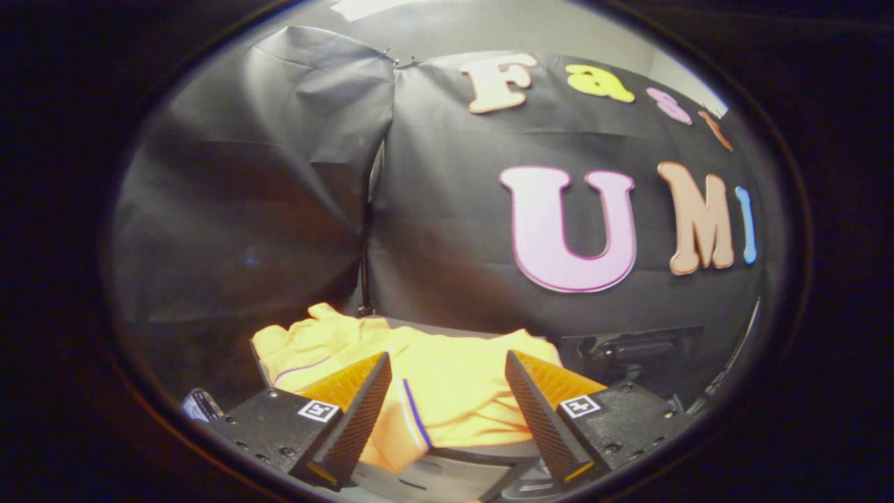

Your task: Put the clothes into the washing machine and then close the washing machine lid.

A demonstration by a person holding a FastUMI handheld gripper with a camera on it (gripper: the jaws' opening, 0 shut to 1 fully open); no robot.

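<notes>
A yellow garment [419,370] with a thin purple stripe lies crumpled on a flat surface just ahead of my fingers and partly between them. My gripper [445,363] is open, its two fingers spread wide to either side of the cloth, with neither pressing on it. Under the garment's near edge shows a pale panel with dark trim [454,471], possibly the washing machine's top. I cannot tell whether a lid is up or down.
The booth's black cloth wall [279,209] stands close behind the garment. A dark boxy object [628,349] sits low to the right beyond the right finger. A small dark item [199,404] lies beside the left finger.
</notes>
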